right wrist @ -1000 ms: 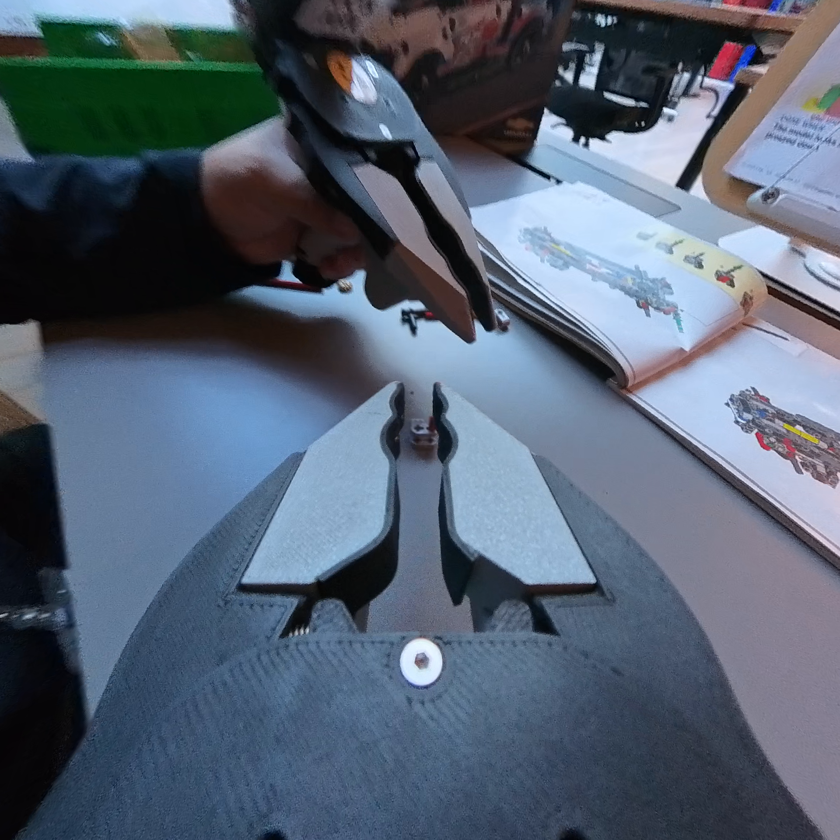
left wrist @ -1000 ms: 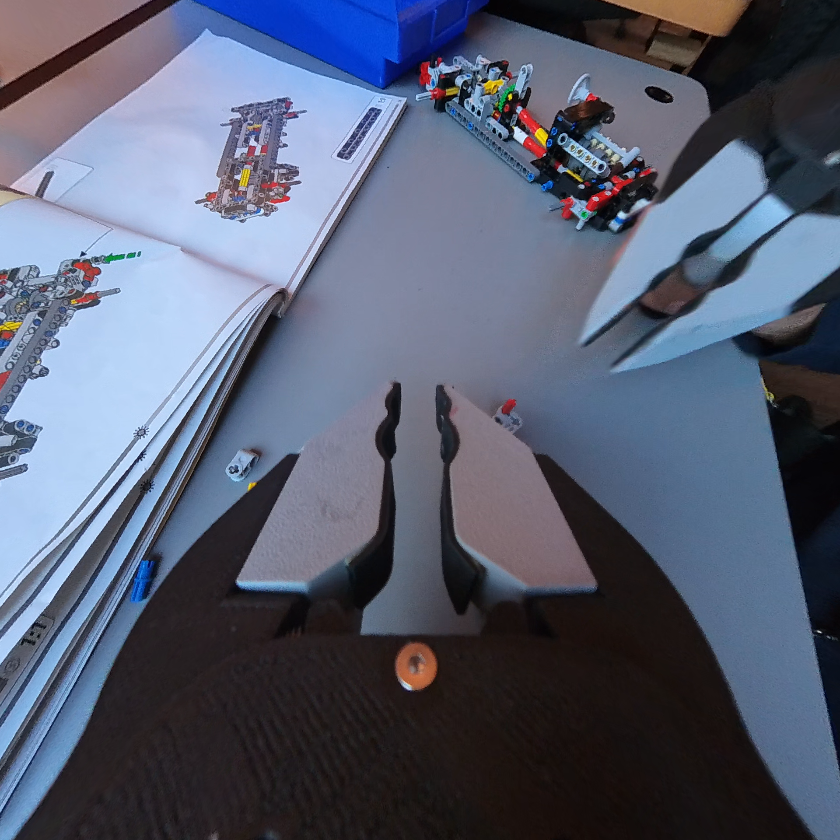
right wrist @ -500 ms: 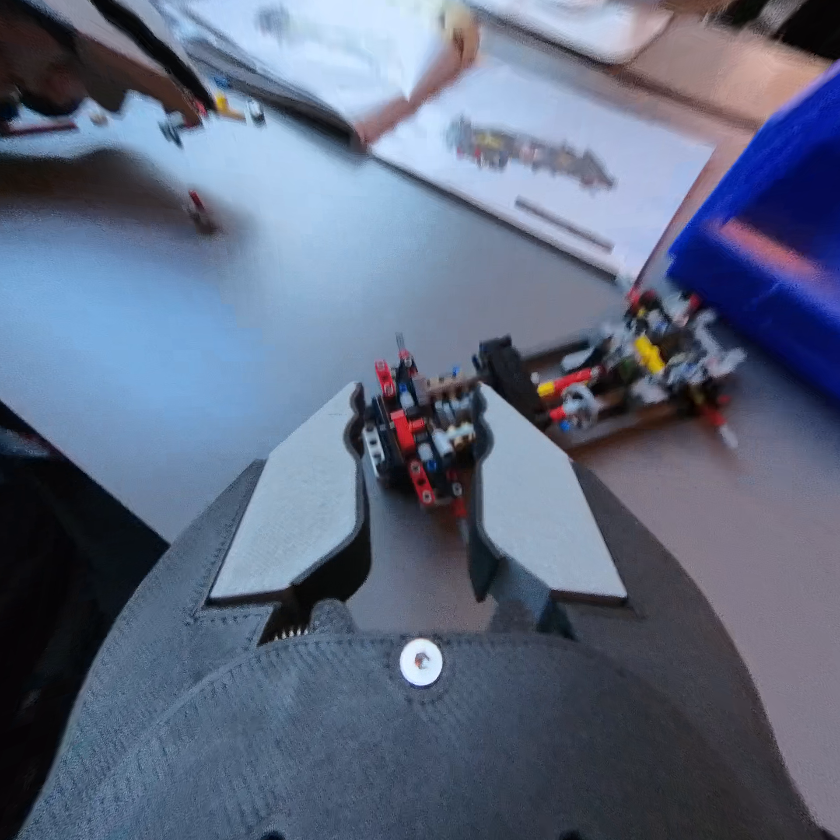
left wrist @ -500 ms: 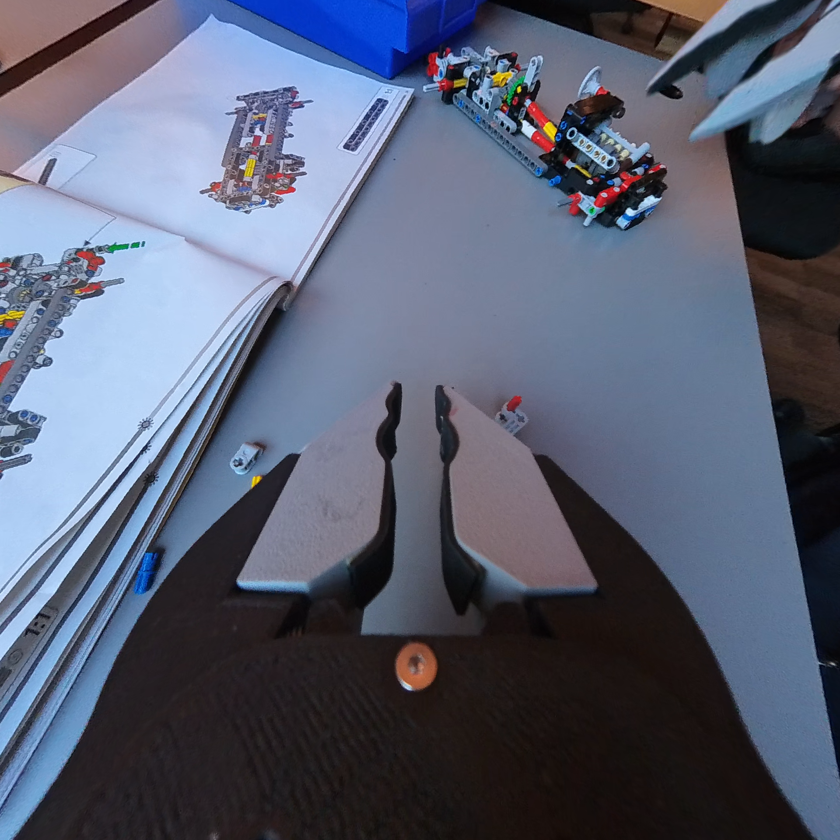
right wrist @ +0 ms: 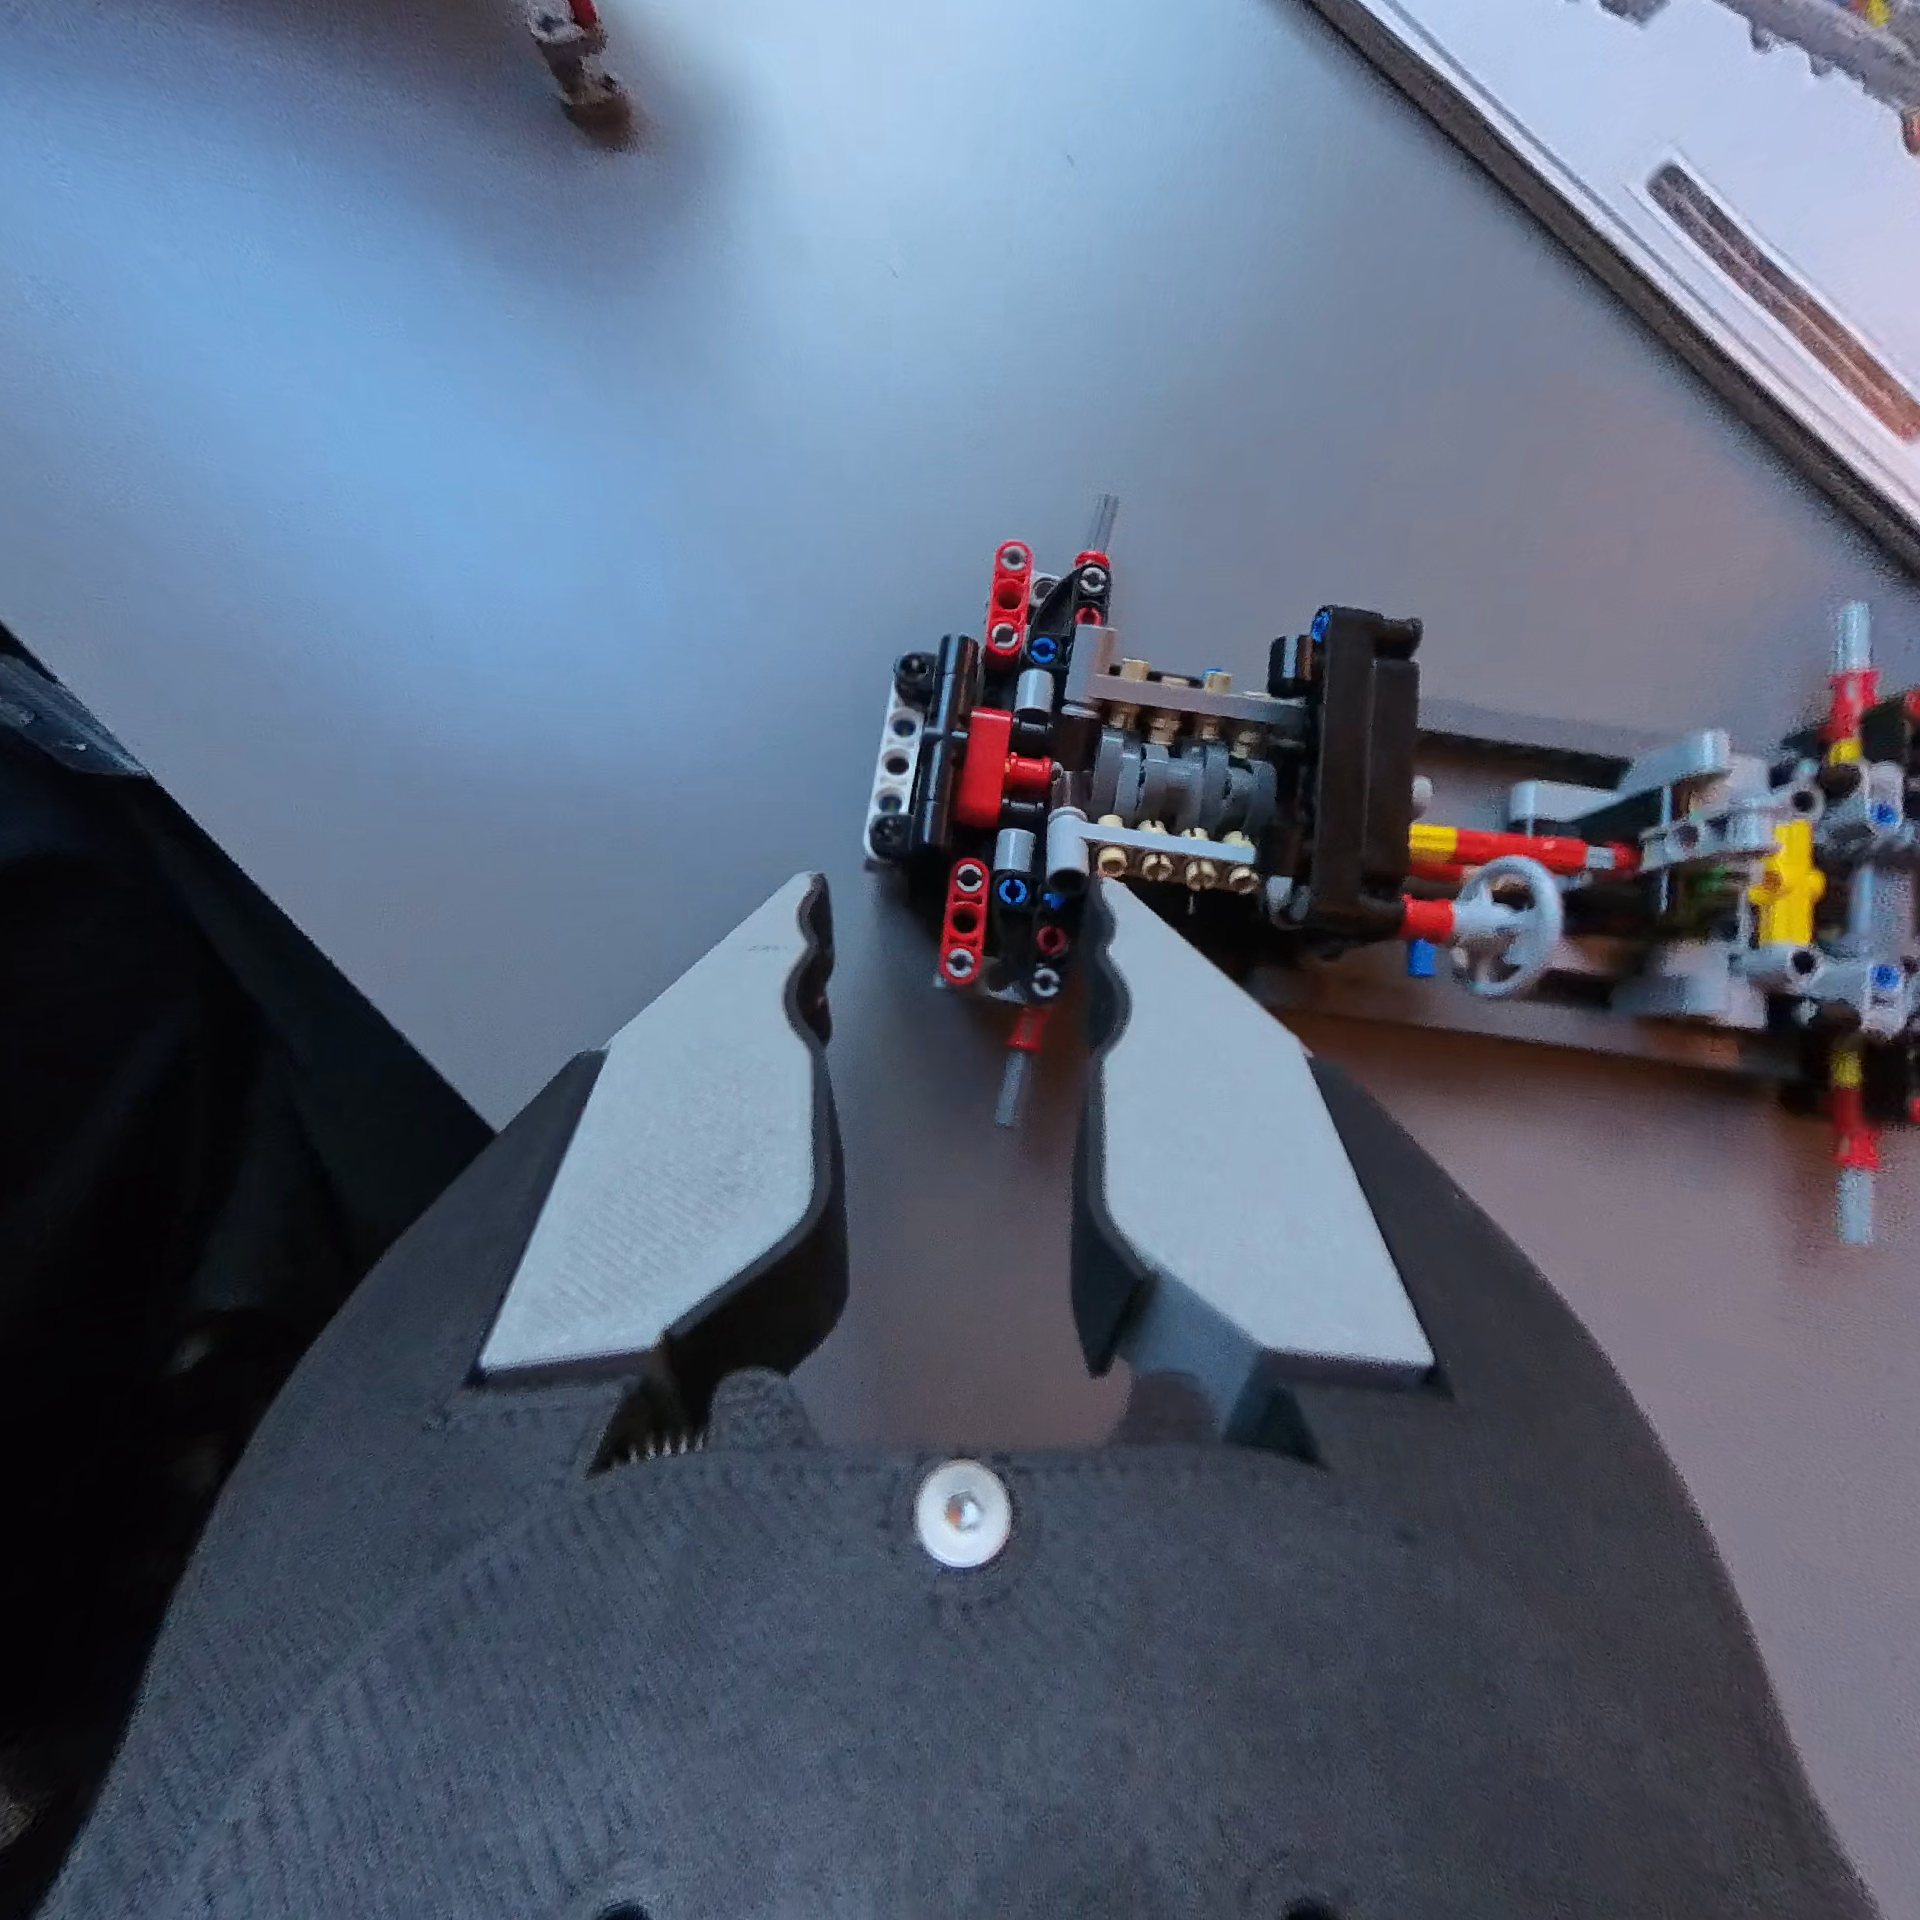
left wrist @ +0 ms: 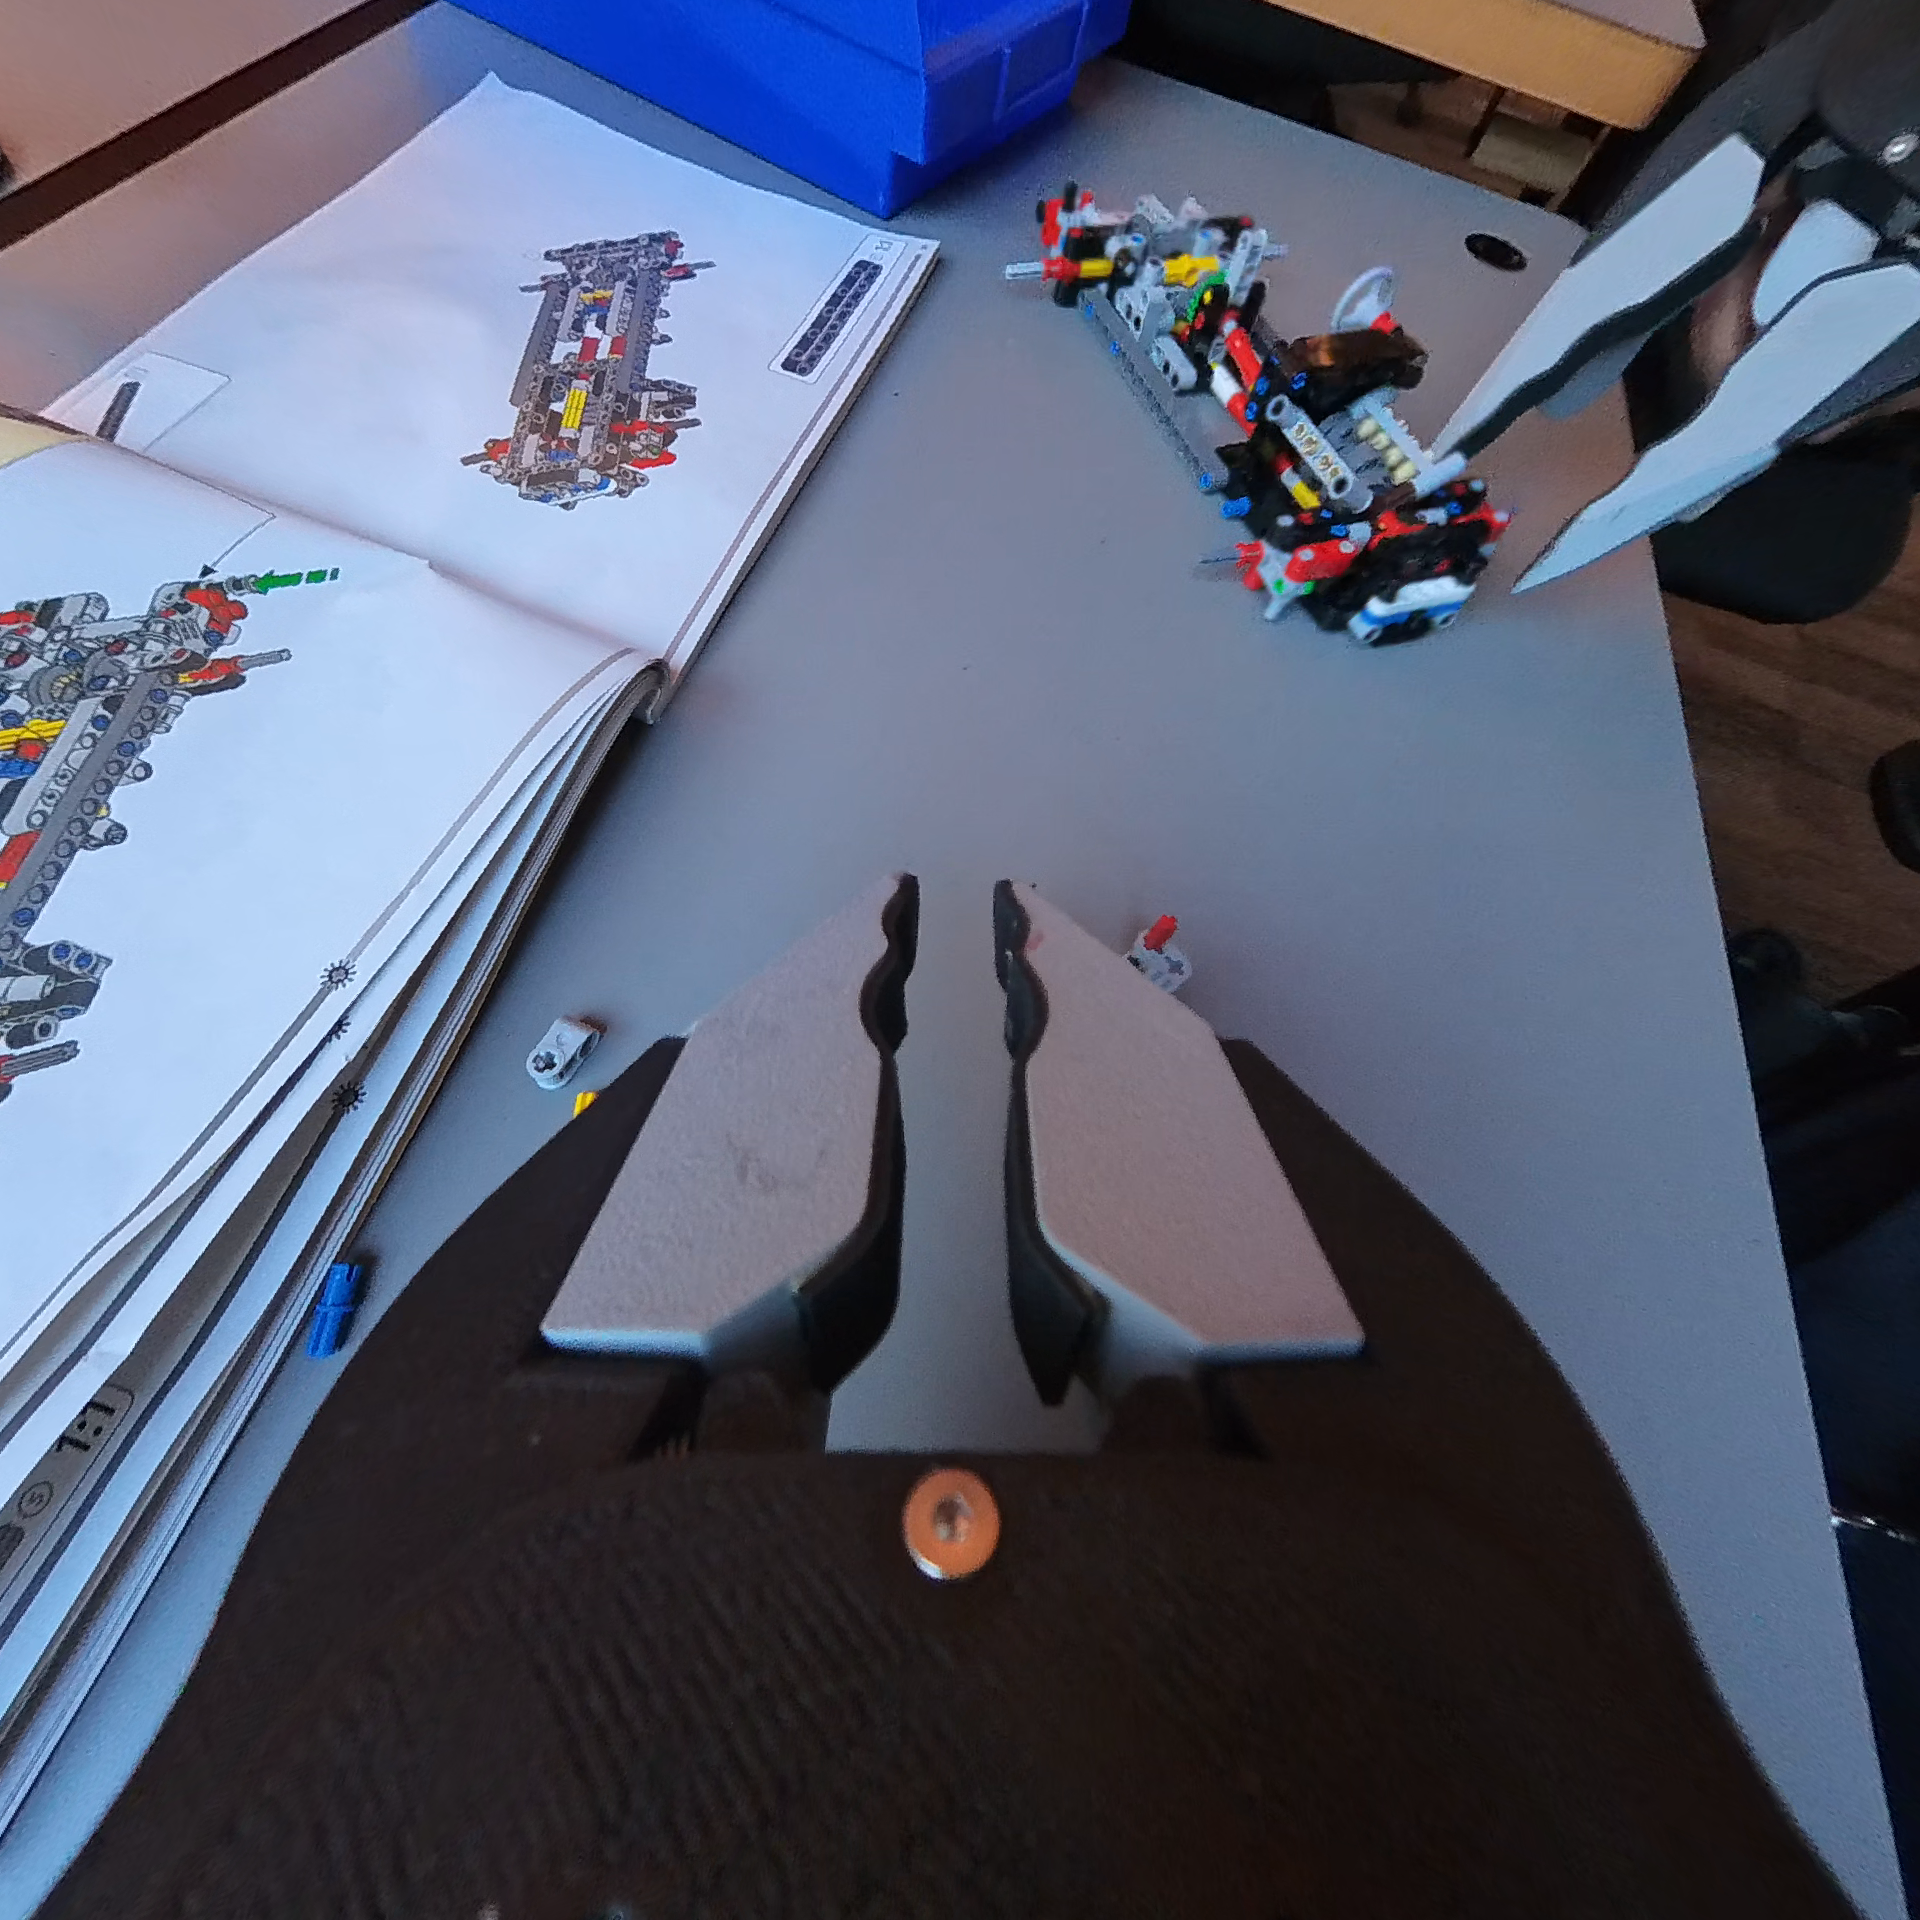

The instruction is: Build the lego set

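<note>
The right gripper (right wrist: 956, 914) is nearer the toy car frame (right wrist: 1143, 790), its fingers (right wrist: 717, 1091) spread wide with nothing gripped; the frame's near end sits at about 1 o'clock from the tips, just beside the right-hand finger, and its long axis runs off toward 3 o'clock across the desk (right wrist: 416, 416). The left gripper (left wrist: 951, 904) hovers low over bare desk, fingers narrowly parted and empty, with the frame well apart at 1 o'clock and a small grey and red piece (left wrist: 1162, 948) just beside its right finger.

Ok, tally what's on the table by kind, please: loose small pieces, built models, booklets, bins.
Loose small pieces: 4 (grey connector, blue pin, grey-and-red piece, a yellow bit mostly hidden)
Built models: 1 (brick chassis)
Open instruction booklets: 2
Blue bins: 1
Total: 8
</note>
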A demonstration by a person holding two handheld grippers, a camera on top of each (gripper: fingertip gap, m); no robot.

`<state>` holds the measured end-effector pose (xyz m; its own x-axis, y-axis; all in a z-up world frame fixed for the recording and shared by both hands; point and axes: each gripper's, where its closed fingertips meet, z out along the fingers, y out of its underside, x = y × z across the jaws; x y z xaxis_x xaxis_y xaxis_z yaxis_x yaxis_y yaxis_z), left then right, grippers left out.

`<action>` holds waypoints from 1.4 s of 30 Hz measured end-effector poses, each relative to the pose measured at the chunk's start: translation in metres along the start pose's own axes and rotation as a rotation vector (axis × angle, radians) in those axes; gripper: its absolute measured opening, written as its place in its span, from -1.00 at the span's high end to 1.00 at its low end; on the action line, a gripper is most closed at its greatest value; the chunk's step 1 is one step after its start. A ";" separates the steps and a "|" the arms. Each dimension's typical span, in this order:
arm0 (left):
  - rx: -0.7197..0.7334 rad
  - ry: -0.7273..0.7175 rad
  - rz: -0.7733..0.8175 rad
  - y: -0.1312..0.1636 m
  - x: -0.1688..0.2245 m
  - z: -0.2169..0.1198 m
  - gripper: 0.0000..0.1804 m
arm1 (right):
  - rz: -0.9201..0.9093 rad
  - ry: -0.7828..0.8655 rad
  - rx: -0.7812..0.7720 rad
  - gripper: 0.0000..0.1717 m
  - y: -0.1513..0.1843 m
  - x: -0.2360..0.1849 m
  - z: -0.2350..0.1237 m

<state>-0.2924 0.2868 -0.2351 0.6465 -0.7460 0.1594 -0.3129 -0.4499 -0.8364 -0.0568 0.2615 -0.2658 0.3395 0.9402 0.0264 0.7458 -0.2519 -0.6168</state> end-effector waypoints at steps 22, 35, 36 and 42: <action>0.036 -0.037 -0.047 -0.004 -0.010 -0.007 0.89 | 0.046 0.305 0.532 0.58 -0.089 0.078 -0.035; -0.008 -0.058 -0.046 0.010 -0.015 -0.002 0.88 | 0.460 0.417 0.899 0.67 -0.022 0.224 -0.084; -0.009 -0.055 -0.045 0.010 -0.014 -0.002 0.88 | 0.502 0.383 0.909 0.64 -0.020 0.226 -0.082; -0.001 -0.067 -0.027 0.010 -0.013 -0.001 0.90 | 0.578 0.310 0.967 0.62 -0.015 0.227 -0.086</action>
<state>-0.3046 0.2918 -0.2456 0.6997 -0.6993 0.1460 -0.2956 -0.4695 -0.8320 0.0580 0.4589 -0.1830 0.7108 0.6126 -0.3456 -0.2675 -0.2190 -0.9383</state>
